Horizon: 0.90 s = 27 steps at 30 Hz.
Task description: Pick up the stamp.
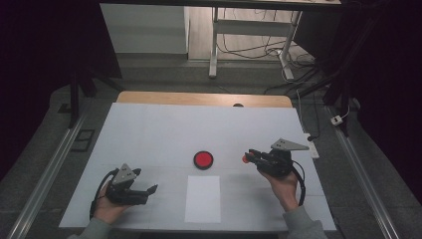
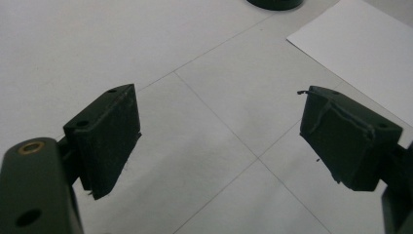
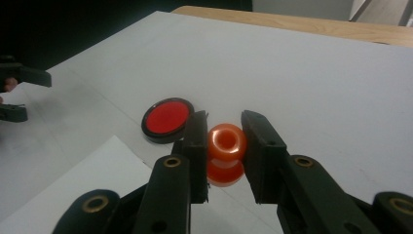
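white paper sheet [image 1: 203,198]: near table edge | power strip [image 1: 313,148]: table's right edge

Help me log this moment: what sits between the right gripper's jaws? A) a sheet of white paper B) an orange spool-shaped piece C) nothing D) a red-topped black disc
B: in the right gripper view, the right gripper has its jaws closed on the orange spool-shaped piece, while the red-topped black disc lies apart on the table.
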Motion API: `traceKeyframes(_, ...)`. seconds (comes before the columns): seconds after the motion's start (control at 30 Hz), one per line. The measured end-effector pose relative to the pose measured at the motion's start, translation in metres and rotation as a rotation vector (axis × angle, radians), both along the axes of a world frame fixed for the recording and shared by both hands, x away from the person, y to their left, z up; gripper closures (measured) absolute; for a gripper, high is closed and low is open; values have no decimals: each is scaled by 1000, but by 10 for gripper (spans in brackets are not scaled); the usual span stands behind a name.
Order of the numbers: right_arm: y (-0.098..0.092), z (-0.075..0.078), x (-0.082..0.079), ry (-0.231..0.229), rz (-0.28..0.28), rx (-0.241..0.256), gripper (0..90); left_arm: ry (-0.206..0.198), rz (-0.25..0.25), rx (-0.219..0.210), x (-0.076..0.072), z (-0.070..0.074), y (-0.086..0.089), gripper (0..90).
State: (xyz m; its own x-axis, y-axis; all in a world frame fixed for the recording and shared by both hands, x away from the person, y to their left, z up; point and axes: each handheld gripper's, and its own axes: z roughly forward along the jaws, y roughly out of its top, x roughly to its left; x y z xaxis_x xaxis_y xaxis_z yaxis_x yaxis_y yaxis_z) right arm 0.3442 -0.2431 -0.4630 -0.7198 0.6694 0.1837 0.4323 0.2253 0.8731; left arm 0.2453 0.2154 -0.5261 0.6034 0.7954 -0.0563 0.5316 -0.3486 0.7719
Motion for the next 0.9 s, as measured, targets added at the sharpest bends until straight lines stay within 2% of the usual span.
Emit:
traceKeyframes(0.43, 24, -3, -7, 2, 69, 7, 722, 3, -2, 0, 0, 0, 0, 149)
traceKeyframes(0.9, 47, -8, -14, 10, 135, -9, 722, 2, -7, -1, 1, -1, -1, 149)
